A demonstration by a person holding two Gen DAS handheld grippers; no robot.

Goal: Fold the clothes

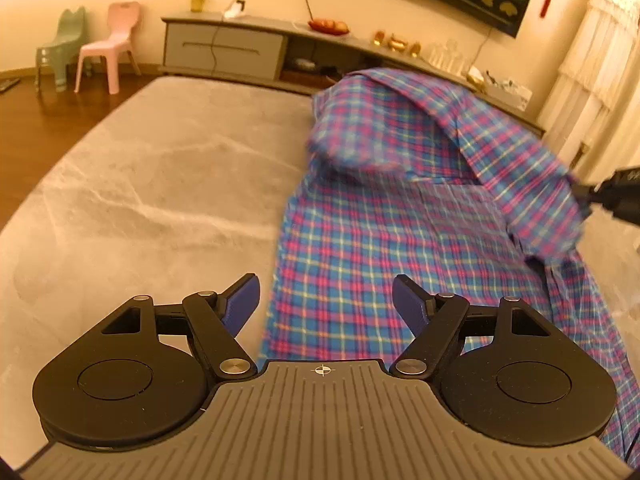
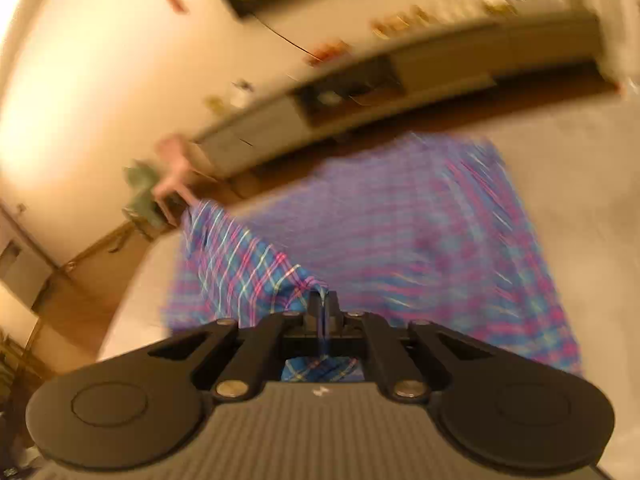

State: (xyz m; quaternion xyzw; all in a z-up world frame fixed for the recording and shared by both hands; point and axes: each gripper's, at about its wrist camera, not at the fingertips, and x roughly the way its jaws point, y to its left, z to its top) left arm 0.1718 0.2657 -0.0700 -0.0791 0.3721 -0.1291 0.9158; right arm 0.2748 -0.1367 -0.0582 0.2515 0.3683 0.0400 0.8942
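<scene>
Mid-fold: right gripper (image 2: 323, 304) clamped on a shirt (image 1: 360, 264) edge, lifting that flap over the part lying flat on the grey table (image 1: 140, 184), left gripper (image 1: 326, 300) spread, empty; next probably lay flap square, release.

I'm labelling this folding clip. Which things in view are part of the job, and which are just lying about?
Part of the job:
plaid shirt
right gripper, shut on a raised shirt edge
left gripper, open
grey table

Lying about:
pink chair
green chair
TV cabinet
fruit plate
</scene>
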